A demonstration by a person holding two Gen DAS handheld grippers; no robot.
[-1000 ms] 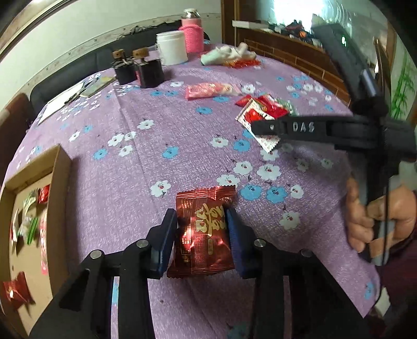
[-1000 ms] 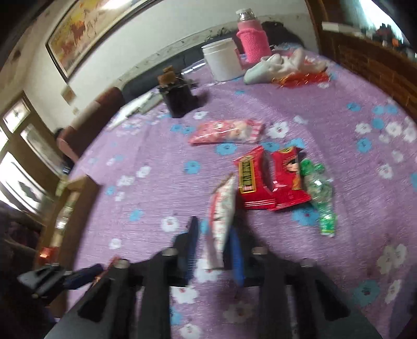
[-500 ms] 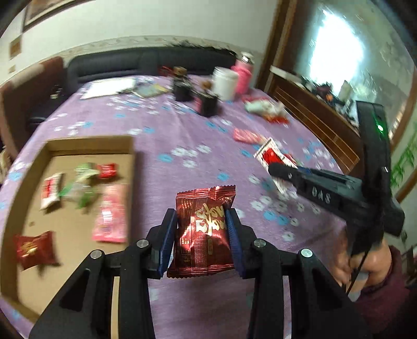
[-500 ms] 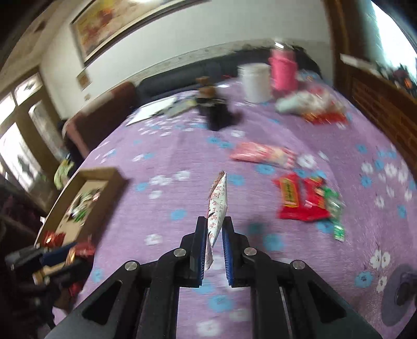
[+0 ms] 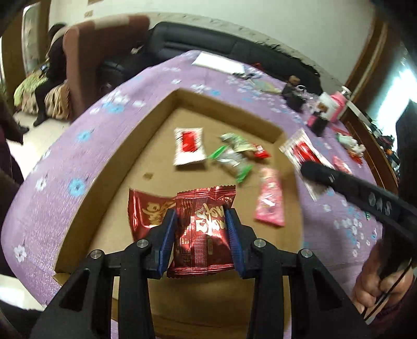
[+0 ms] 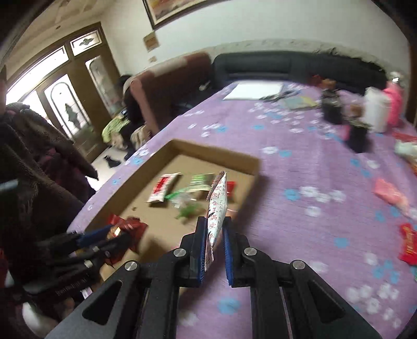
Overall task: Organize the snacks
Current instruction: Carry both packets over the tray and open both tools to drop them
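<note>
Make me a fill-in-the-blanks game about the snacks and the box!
1. The left gripper is holding a shiny ____ snack packet.
2. The right gripper pinches a thin white packet that stands on its ____.
3. The snacks already sorted lie inside a flat ____ box.
4. The tablecloth under the box is ____ with little flowers.

Missing words: red; edge; cardboard; purple

Setting: a home living room. Black sofa (image 6: 299, 67) and brown armchair (image 6: 169, 83) stand along the wall. Framed picture (image 6: 182, 10) hangs above them. Wooden glazed doors (image 6: 65, 104) at left. Table (image 6: 299, 182) has a purple flowered cloth; a pink bottle (image 6: 394, 101) stands on it.
</note>
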